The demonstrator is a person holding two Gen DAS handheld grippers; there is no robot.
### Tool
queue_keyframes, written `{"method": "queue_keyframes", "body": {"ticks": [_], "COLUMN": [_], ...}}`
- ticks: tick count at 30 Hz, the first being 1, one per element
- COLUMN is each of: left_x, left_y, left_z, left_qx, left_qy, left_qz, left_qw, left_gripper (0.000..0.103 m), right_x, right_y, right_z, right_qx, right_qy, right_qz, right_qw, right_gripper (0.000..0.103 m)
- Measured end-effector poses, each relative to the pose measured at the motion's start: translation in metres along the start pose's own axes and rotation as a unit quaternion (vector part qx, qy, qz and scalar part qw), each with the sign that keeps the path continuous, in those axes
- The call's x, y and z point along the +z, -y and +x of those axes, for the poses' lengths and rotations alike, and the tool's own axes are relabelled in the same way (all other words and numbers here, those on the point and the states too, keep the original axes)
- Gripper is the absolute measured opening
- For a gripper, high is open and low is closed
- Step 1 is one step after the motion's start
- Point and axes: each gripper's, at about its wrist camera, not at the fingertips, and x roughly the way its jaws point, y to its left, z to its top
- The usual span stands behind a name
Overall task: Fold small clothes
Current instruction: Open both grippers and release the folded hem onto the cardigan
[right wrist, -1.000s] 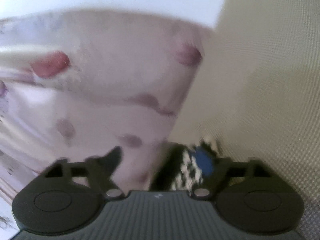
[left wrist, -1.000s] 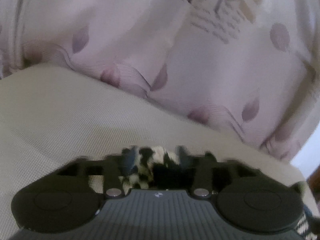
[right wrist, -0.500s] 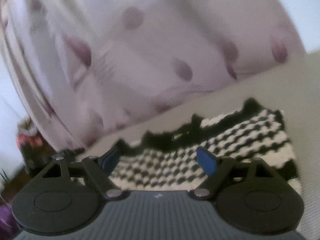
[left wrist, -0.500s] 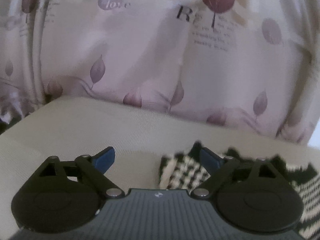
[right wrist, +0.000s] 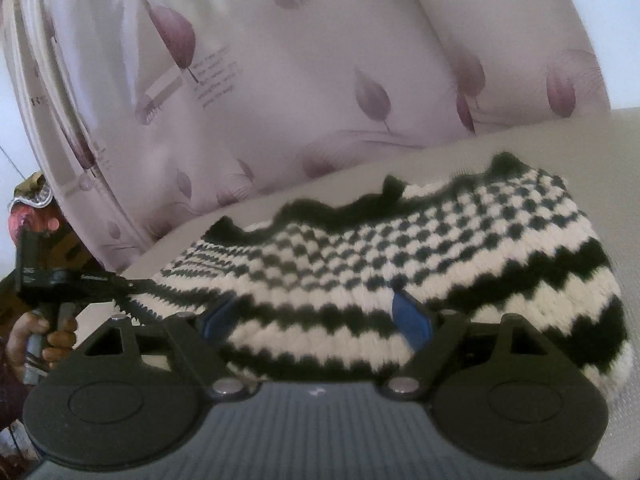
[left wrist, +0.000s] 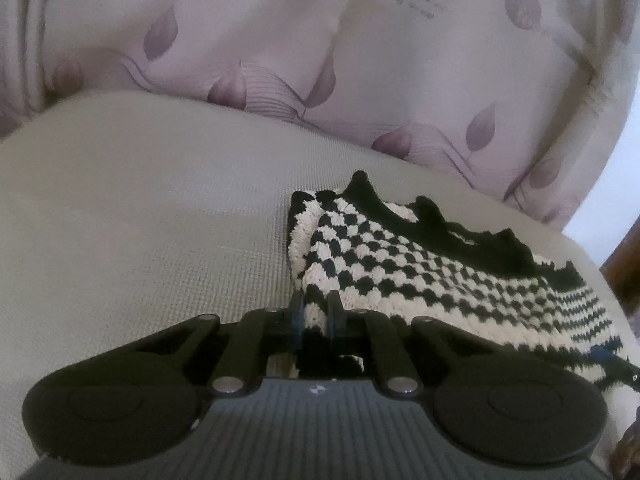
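I am pinching the black-and-white knitted garment point(left wrist: 420, 264) on the beige cushion point(left wrist: 140, 216) with left gripper point(left wrist: 318, 312) jaws just closed on it; right gripper point(right wrist: 316, 316) jaws are standing apart

It looks like a home. A pale padded cushion point(left wrist: 140, 208) sits before a leaf-printed pink curtain point(left wrist: 260, 32).

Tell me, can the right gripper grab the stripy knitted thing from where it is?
Probably yes. The right gripper stands open with the black-and-white knitted garment right at its fingertips and nothing in between. The left gripper has just closed on the garment's other end.
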Motion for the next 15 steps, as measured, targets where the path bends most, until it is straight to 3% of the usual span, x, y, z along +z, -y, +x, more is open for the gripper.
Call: {"method": "queue_keyframes", "body": {"ticks": [6,11,13,15], "left_x": [-0.037,-0.033,-0.029,-0.026], "left_y": [0.000,0.003,0.005,0.009], "left_z": [-0.038,-0.032,-0.034,-0.044], "left_qx": [0.019,0.034,0.031,0.036], "left_qy": [0.001,0.022,0.030,0.057], "left_qz": [-0.011,-0.010,-0.018,-0.021], "left_qw": [0.9998,0.9991,0.9989,0.9975], "left_gripper": [0.014,0.021,0.046,0.060], "right_x": [-0.010,-0.008,-0.005,0.003], "right_y": [0.006,0.003,0.002,0.011], "right_z": [-0.018,-0.022,-0.036,-0.055], "right_qx": [0.011,0.006,-0.009,-0.034], "right_qy": [0.002,0.004,0.030,0.060], "right_qz": [0.019,0.024,0.015,0.014], "right_qw": [1.000,1.000,0.999,0.998], "right_gripper": [0.084,0.084,0.084,0.084]}}
